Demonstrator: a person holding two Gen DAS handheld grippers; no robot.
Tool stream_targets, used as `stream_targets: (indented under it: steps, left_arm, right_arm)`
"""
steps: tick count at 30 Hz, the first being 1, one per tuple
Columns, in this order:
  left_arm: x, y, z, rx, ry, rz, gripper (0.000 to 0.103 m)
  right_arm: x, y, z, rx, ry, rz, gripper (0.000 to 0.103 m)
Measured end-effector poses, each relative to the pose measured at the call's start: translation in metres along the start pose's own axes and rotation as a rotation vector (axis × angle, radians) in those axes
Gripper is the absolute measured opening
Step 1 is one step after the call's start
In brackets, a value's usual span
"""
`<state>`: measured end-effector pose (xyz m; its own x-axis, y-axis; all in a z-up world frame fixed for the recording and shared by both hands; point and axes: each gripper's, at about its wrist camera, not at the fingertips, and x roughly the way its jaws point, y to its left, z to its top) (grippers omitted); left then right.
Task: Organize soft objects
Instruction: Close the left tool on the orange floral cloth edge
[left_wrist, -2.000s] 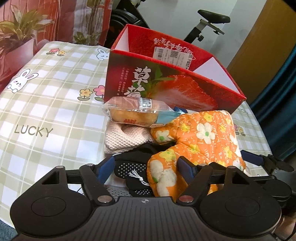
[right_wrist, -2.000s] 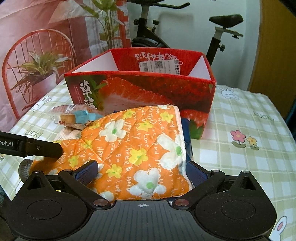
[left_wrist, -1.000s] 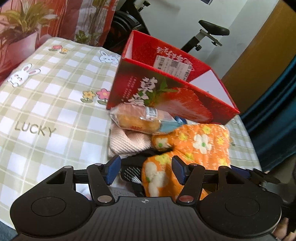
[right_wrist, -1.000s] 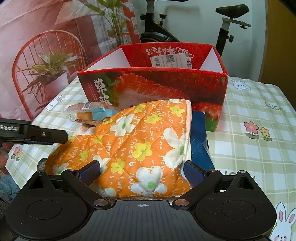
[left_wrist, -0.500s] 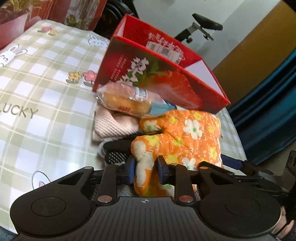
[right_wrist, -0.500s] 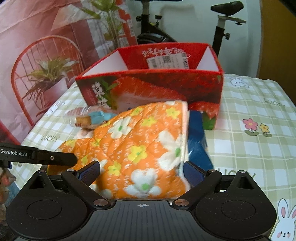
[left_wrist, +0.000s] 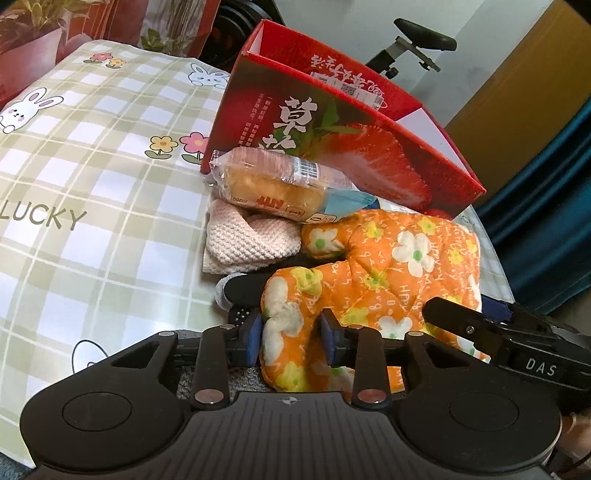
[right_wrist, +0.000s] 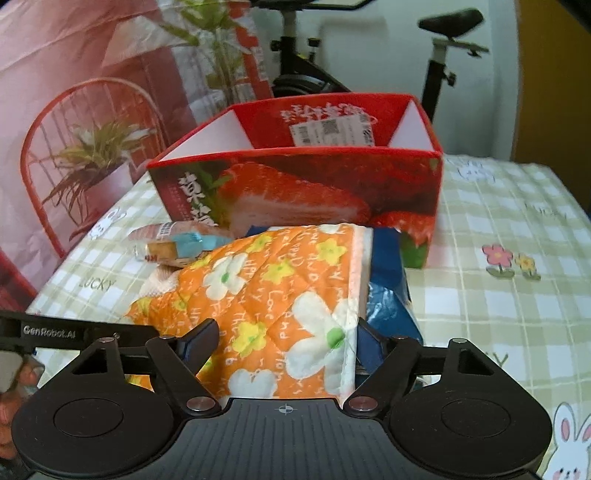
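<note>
Left wrist view: left gripper (left_wrist: 291, 334) has its 2 blue pads pinching a bunched end of the orange floral mitt (left_wrist: 388, 273), jaws easing apart. Tablecloth (left_wrist: 74, 166) reads "LUCKY"; the other tool's arm says "DAS". Strawberry box (left_wrist: 332, 144) sits just behind.

Right wrist view: right gripper (right_wrist: 286, 341) straddles the mitt's (right_wrist: 280, 291) cuff, jaws closing, grip unclear. "GenRobot.AI" shows at left.

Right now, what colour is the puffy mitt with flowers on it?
Orange mitt, with white and yellow flowers; clearest in the right wrist view.
</note>
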<state>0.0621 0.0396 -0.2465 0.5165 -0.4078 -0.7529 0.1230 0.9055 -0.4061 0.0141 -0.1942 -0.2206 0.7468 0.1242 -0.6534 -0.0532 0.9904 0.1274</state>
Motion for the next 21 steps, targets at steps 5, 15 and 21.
stream_targets:
  steps: [5,15,21]
  left_arm:
    - [-0.004,-0.002,-0.002,0.006,-0.021,-0.007,0.032]
    - [-0.028,-0.02,0.0,0.103,-0.148,-0.016,0.018]
    - [-0.03,-0.026,-0.001,0.129,-0.153,-0.031,0.017]
  right_arm:
    - [-0.008,0.006,0.005,-0.036,-0.036,-0.004,0.055]
    - [-0.028,0.006,0.017,-0.052,-0.116,0.013,0.025]
    - [-0.034,0.002,0.017,-0.037,-0.13,0.021,0.023]
